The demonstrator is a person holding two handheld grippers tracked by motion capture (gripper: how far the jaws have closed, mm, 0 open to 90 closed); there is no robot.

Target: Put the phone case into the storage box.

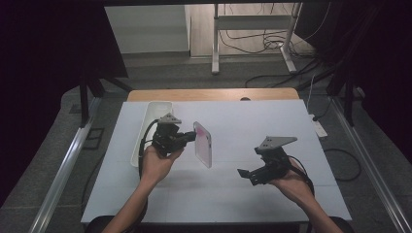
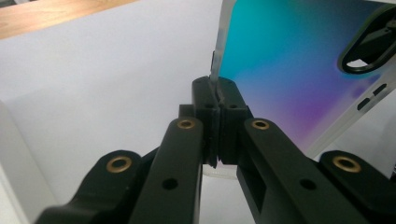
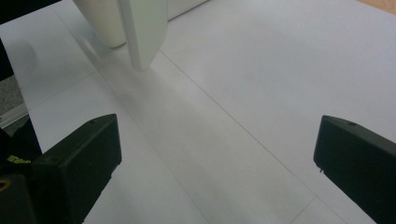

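We find the left tool clamped on the phone case, held on edge above the worktop. The right tool stands apart, empty. In the left gripper view the case's top is cut off.

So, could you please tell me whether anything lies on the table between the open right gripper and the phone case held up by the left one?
Nothing visible does. The left gripper is shut on the phone case by its edge, and between the case and the open right gripper there is just bare white table. The white tray sits on the far side, behind the left gripper.
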